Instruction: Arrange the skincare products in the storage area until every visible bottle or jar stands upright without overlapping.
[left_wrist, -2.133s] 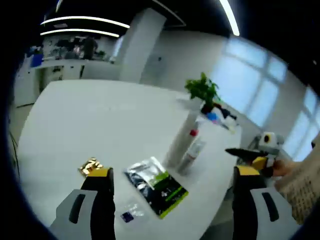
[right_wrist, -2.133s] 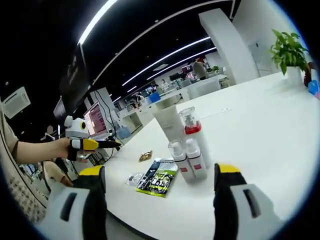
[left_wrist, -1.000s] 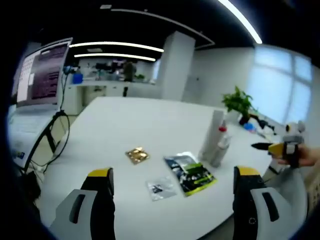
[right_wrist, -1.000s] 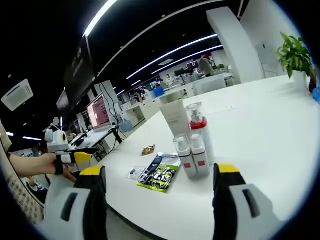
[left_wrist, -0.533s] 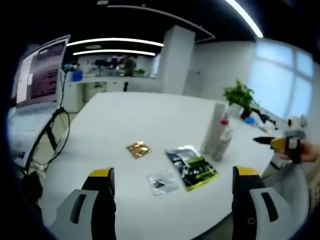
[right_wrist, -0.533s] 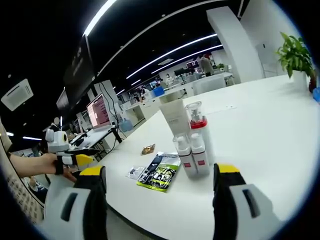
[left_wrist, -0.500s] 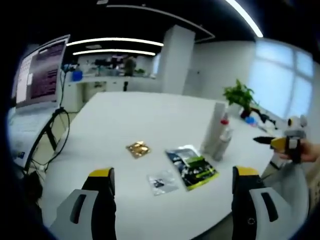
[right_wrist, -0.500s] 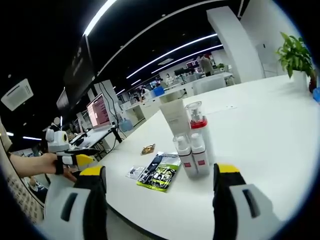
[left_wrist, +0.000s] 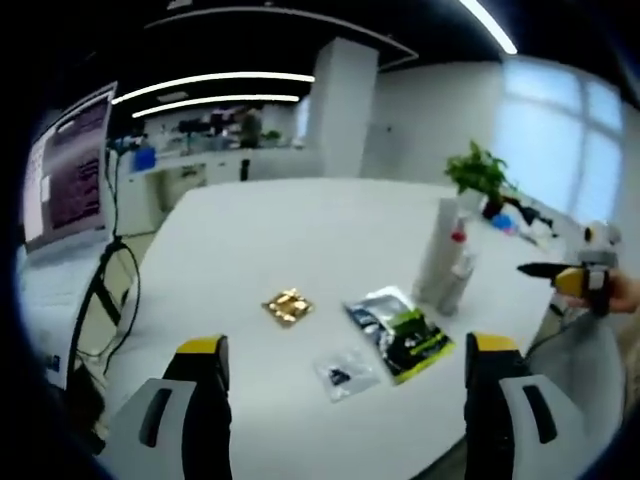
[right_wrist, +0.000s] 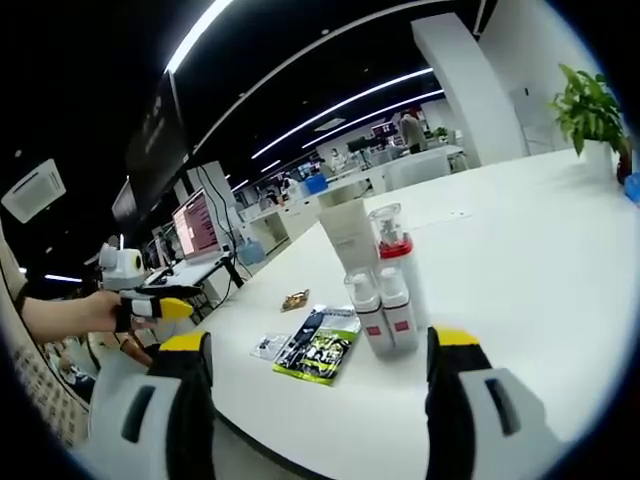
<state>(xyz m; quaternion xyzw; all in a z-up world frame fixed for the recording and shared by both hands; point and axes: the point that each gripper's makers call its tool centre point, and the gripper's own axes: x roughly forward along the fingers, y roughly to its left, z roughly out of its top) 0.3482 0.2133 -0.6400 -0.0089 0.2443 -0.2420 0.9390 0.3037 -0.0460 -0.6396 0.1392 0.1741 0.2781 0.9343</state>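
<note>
Bottles (right_wrist: 380, 290) upright, clustered near the surface (right_wrist: 520, 270) edge beside a green packet (right_wrist: 318, 352); both tongs, left (left_wrist: 345, 385) and right (right_wrist: 315, 385), spread wide, empty, held back; likely between steps, next checking packets for overlap.

No legible text. The red label bands on the 2 small bottles (right_wrist: 380, 322), the print on the green-and-black sachet (right_wrist: 318, 353) and the lines on the monitor screen (left_wrist: 70, 170) are too small and blurred to read.
</note>
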